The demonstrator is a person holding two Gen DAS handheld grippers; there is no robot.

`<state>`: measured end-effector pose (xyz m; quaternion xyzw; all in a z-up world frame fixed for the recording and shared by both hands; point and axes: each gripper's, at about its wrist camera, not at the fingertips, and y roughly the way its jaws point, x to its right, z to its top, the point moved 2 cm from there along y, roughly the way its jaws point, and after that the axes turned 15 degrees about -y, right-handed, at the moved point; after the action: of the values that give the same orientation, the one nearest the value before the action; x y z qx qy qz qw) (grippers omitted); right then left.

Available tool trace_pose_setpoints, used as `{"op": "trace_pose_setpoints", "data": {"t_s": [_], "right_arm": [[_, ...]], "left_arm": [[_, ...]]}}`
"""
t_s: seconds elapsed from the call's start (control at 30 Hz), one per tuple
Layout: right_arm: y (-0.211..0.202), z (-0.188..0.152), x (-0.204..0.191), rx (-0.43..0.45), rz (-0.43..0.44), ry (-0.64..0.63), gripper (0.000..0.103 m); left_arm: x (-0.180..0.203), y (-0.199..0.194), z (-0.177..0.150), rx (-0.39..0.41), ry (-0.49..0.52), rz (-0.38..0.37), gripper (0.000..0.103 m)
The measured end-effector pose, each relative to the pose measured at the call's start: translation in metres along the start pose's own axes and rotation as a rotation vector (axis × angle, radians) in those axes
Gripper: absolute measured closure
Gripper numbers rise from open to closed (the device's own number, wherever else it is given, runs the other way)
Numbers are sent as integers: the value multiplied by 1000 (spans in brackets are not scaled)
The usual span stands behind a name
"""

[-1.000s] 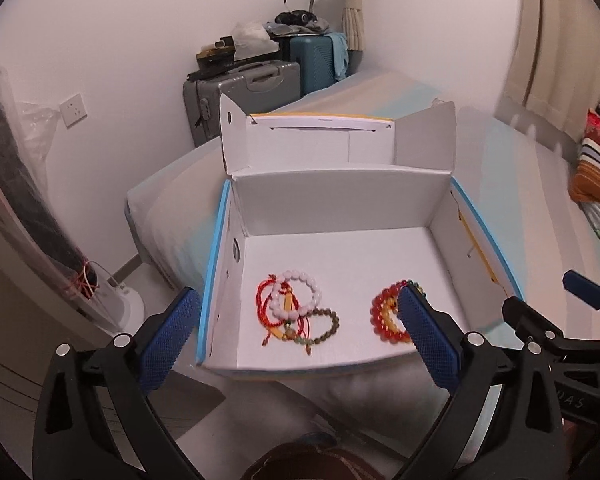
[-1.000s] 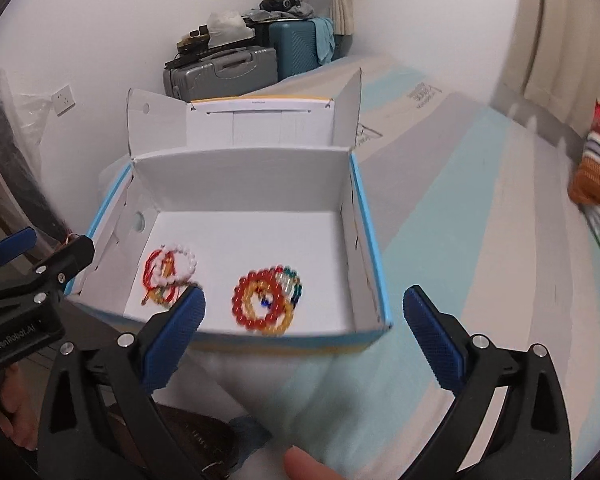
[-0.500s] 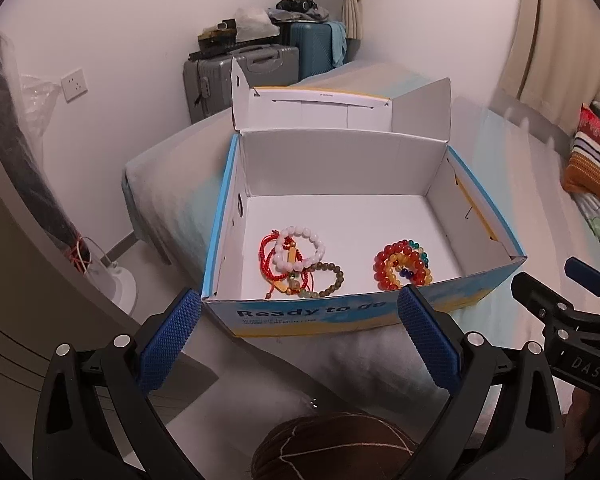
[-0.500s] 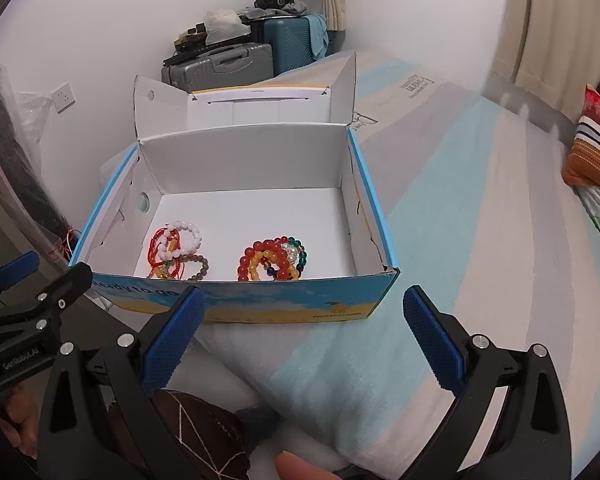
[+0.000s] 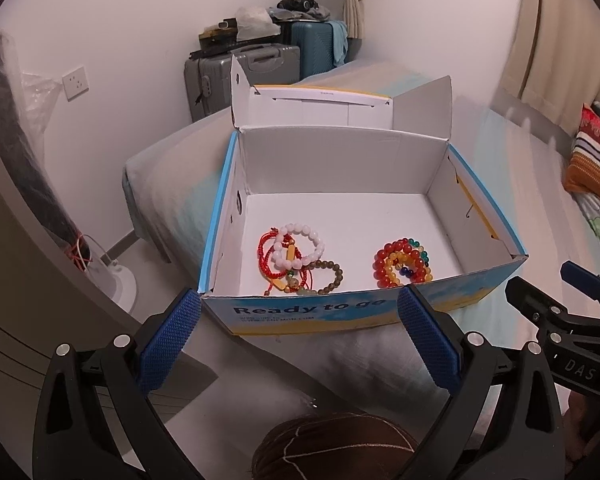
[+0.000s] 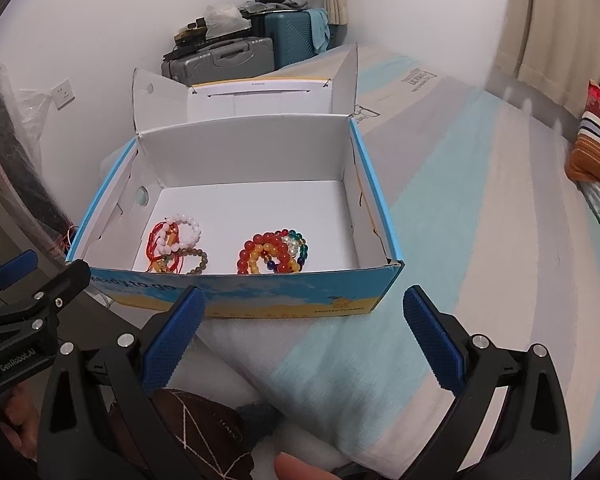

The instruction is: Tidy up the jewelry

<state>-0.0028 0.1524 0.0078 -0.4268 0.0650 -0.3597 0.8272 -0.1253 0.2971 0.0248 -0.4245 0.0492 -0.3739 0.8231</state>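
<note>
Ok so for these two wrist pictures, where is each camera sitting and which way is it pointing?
Left wrist: on the open left gripper, angled down into the box from its front left; right gripper at the right edge.
Right wrist: on the open right gripper, facing the box from its front right; left gripper at the left edge, a fingertip below.
Both show the two bracelet piles, the bed and the suitcases.

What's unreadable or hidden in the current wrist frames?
- Left pile of bracelets: tangled; count unclear in either view, and the box front wall cuts its near edge in the right wrist view.
- Multicolour bracelets: overlapping, count unclear.
- Small print under "Ready to go": too small.
- Brown object: cut by the bottom edge, unidentifiable.
- Items atop the suitcases: too small.
</note>
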Motion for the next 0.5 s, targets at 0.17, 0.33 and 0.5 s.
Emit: {"op": "trace_pose_setpoints", "data": {"t_s": [0.17,0.33,0.5], "right_arm": [[1,0,-2,-1,5,-7,8],[1,-1,-1,0,3,-8,8],[1,0,-3,0,5,-8,8]], "left_arm": [[0,1,0,1,2,10,6],[-1,3,0,-1,-3,27,6],[1,4,0,-15,3,25,6]]}}
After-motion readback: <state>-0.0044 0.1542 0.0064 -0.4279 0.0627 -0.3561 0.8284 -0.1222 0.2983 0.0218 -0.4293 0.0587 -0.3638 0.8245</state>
